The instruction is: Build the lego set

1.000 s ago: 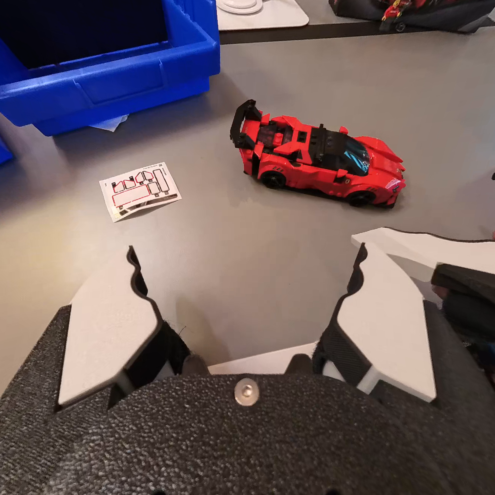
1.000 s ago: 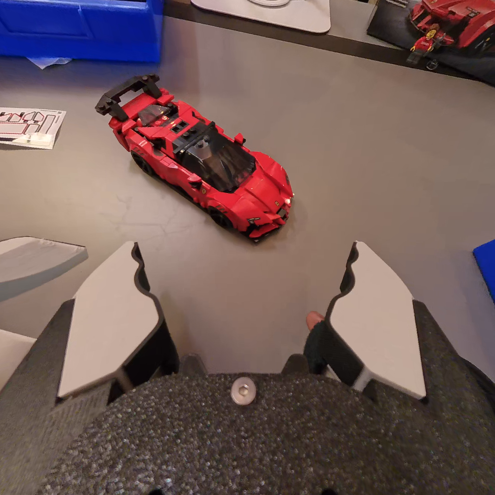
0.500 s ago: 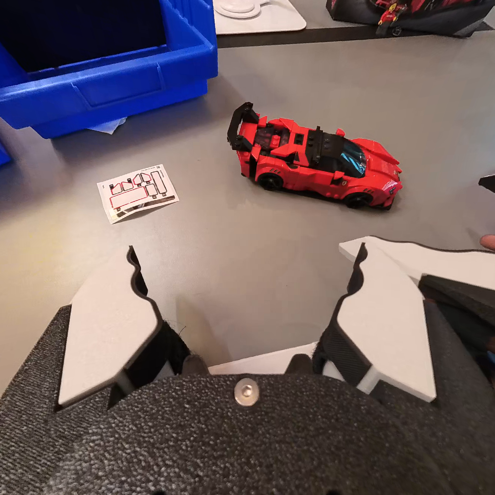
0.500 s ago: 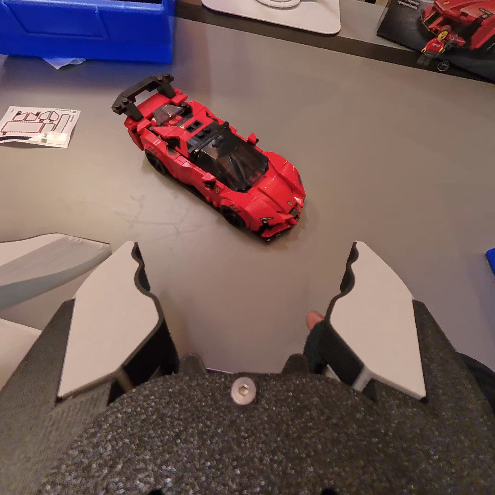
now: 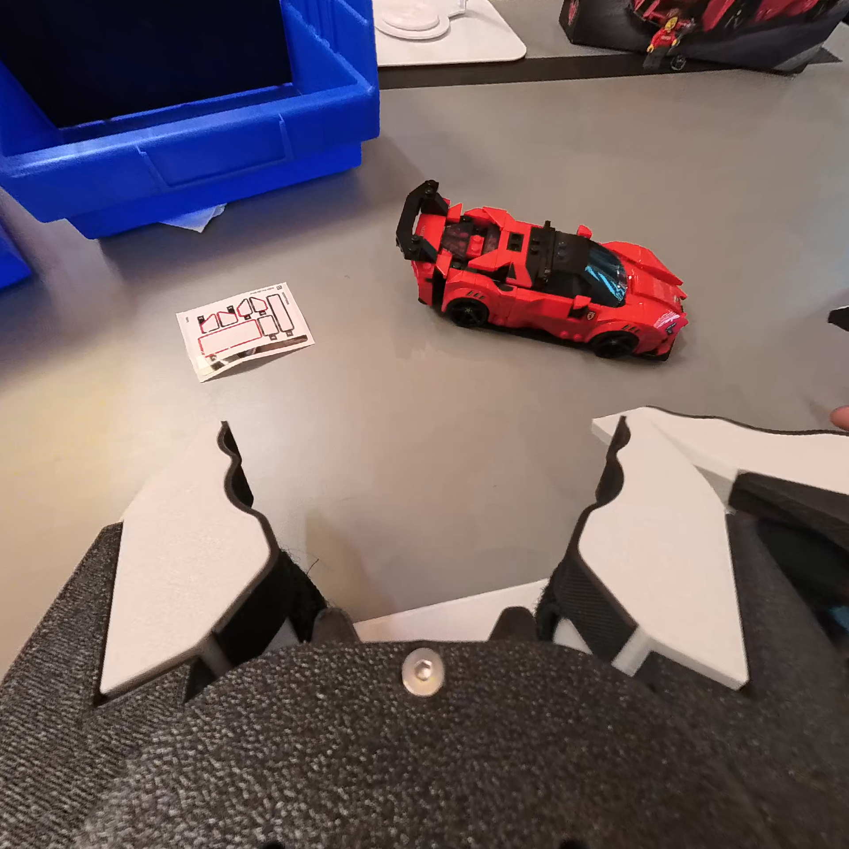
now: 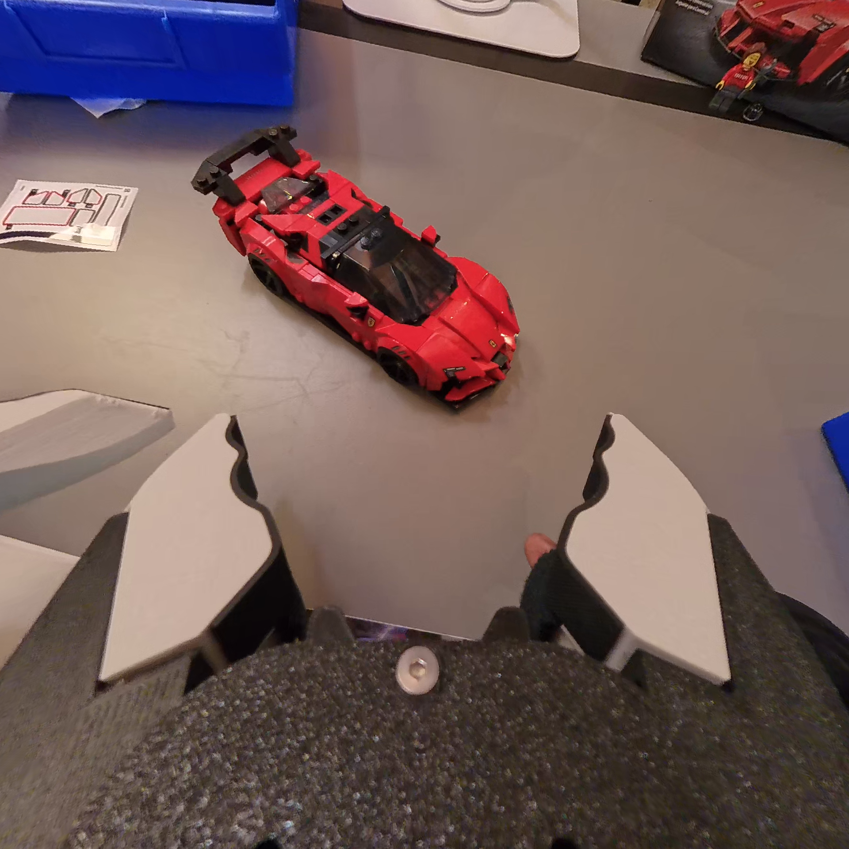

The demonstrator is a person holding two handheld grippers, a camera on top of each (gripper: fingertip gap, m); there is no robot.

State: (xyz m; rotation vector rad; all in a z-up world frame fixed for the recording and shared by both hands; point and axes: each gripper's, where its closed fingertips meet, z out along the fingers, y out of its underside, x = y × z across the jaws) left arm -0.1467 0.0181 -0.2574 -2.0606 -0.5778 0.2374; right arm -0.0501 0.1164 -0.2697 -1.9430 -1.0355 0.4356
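A red lego sports car [image 5: 542, 285] with a black rear wing and dark canopy stands on its wheels on the grey table; it also shows in the right wrist view [image 6: 363, 271]. My left gripper [image 5: 420, 441] is open and empty, held back from the car, nearer to me. My right gripper [image 6: 418, 436] is open and empty, just short of the car's nose. A white finger of the right gripper [image 5: 716, 441] shows at the right of the left wrist view, and a finger of the left gripper [image 6: 69, 432] at the left of the right wrist view.
A sticker sheet [image 5: 246, 328] lies left of the car, also in the right wrist view [image 6: 66, 216]. A blue bin [image 5: 183, 128] stands at the back left. The set's box [image 6: 758, 59] and a white mat [image 5: 450, 36] lie at the back. A blue edge [image 6: 838, 441] shows at right.
Both views have drifted a little: the car now sits slightly farther right in the right wrist view and slightly lower in the left. The car itself has not moved; both grippers stay open.
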